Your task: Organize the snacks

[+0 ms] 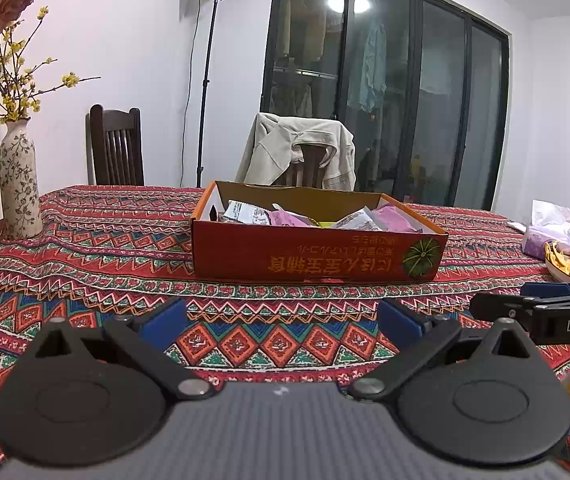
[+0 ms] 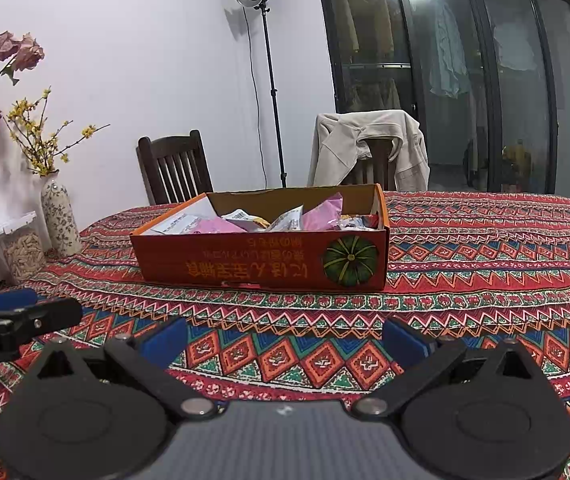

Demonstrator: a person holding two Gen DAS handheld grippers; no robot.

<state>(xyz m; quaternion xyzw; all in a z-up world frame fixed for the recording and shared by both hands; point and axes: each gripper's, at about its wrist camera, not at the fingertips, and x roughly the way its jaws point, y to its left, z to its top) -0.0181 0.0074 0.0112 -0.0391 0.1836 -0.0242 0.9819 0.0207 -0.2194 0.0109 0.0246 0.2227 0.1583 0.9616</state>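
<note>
- Hovering low over tablecloth (image 1: 85, 248): left gripper (image 1: 281, 318), jaws spread wide, blue pads (image 1: 165, 320) far apart w/ nothing btwn them, touching nothing.
- Hovering likewise: right gripper (image 2: 283, 338), blue pads (image 2: 165, 338) wide apart, holding nothing, only patterned cloth showing in the gap.
- Sitting side by side, both pointing toward the box; right gripper's tip showing at right edge of left wrist view, left gripper's tip at left edge of right wrist view.
- Sitting mid-table, ahead of both grippers & well apart from the fingertips: open orange cardboard box (image 1: 317, 256) w/ pumpkin graphic on front wall, print upside down.
- Lying jumbled inside box: snack packets (image 1: 297, 216), pink/purple & white wrappers, some poking above the rim; exact count not readable.
- Standing at left, near the wall: floral vase (image 1: 19, 188) w/ yellow sprigs & faded pink blooms; clear lidded container (image 2: 23, 250) just beside it, holding pale pieces.
- Sitting at right table edge: purple tissue pack (image 1: 547, 228), and a bowl of yellow pieces (image 1: 569, 266) just in front of it, partly cut off by frame.
- Standing beyond table: dark wooden chair (image 2: 175, 170), second chair draped w/ beige jacket (image 1: 301, 152), light stand (image 2: 263, 80) against white wall, dark glass doors (image 2: 465, 80) at right.
</note>
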